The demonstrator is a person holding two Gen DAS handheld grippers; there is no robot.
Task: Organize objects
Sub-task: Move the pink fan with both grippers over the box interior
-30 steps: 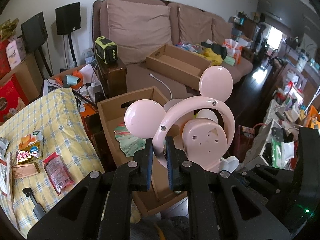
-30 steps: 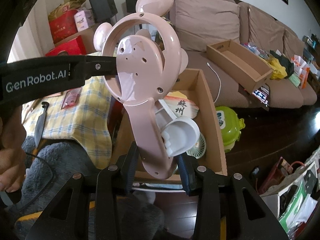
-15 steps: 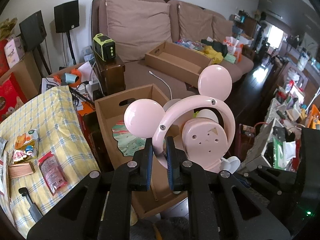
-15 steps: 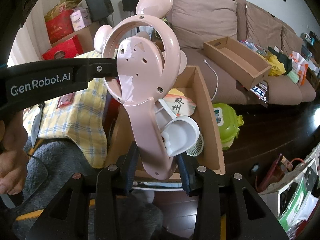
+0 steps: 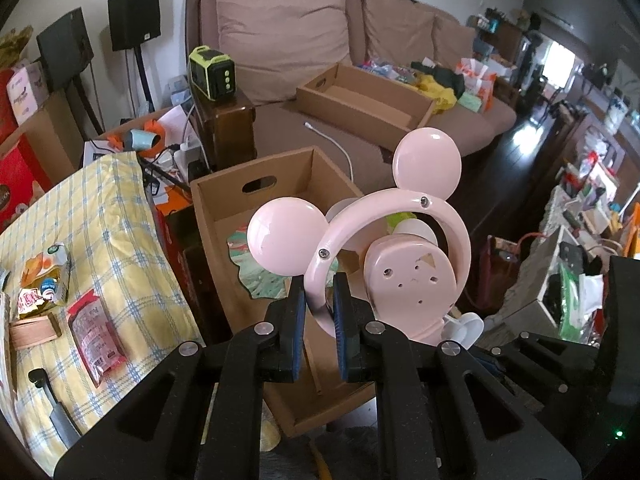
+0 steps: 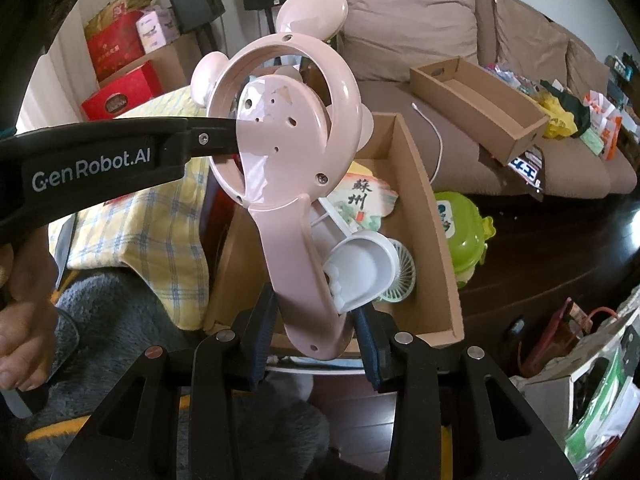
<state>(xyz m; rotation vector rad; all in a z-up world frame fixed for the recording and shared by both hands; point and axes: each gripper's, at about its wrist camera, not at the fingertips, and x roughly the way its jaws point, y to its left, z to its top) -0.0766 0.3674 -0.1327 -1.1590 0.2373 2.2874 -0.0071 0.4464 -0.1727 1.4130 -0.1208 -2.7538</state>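
A pink mouse-eared hand fan (image 5: 412, 280) (image 6: 280, 136) is held in the air by both grippers above an open cardboard box (image 5: 224, 216) (image 6: 424, 208). My left gripper (image 5: 319, 308) is shut on the fan's ring rim; its arm shows in the right wrist view (image 6: 120, 160). My right gripper (image 6: 314, 320) is shut on the fan's handle. In the box lie a paper fan (image 6: 360, 200), a white plastic piece (image 6: 364, 268) and a small green fan (image 6: 400, 280).
A yellow checked cloth (image 5: 100, 240) to the left carries snack packets (image 5: 96, 336), a wooden block and a knife (image 5: 56, 408). A brown sofa (image 5: 280, 40) holds a second cardboard tray (image 5: 360, 100). A green container (image 6: 464, 232) sits on the dark floor.
Both grippers and the fan have held nearly still; the view has shifted only slightly.
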